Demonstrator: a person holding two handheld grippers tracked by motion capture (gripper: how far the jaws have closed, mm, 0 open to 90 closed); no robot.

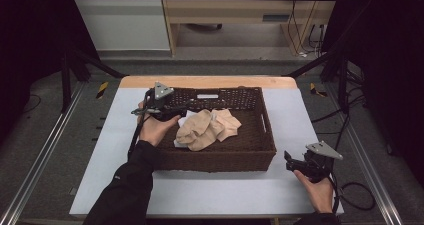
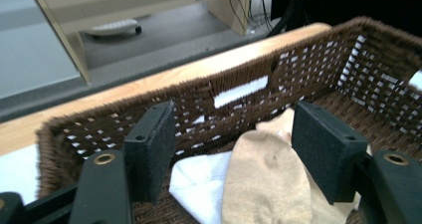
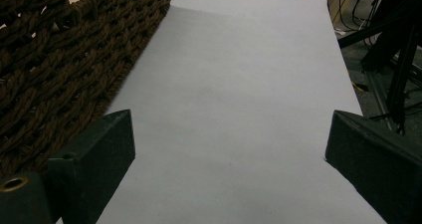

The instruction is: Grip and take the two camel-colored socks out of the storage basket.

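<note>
Two tools in play. My left tool [image 1: 167,116] sits inside the wicker basket [image 1: 250,150] at its far-left corner, hand over the left rim. In the left gripper view its jaws stand wide apart with nothing pinched; the tan cloth [image 2: 266,184] lies below and between them, pads not pressing on it. Tan cloth [image 1: 207,129] is bunched in the middle of the basket floor, and a white cloth [image 2: 199,184] lies partly under it on its left side, an edge poking out toward my left hand [image 1: 155,130]. Basket's far wall has a slot handle [image 2: 241,91], straight ahead of the left tool.

My right tool [image 1: 300,163] rests on the desk [image 1: 215,190] at the near-right, just right of the basket's near-right corner, apart from it. Right gripper view: jaws spread wide, bare desk surface [image 3: 239,109] between them, basket wall [image 3: 64,59] along the left. Right hand [image 1: 320,190] holds it from the near edge. Basket stands mid-desk, toward the far edge.
</note>
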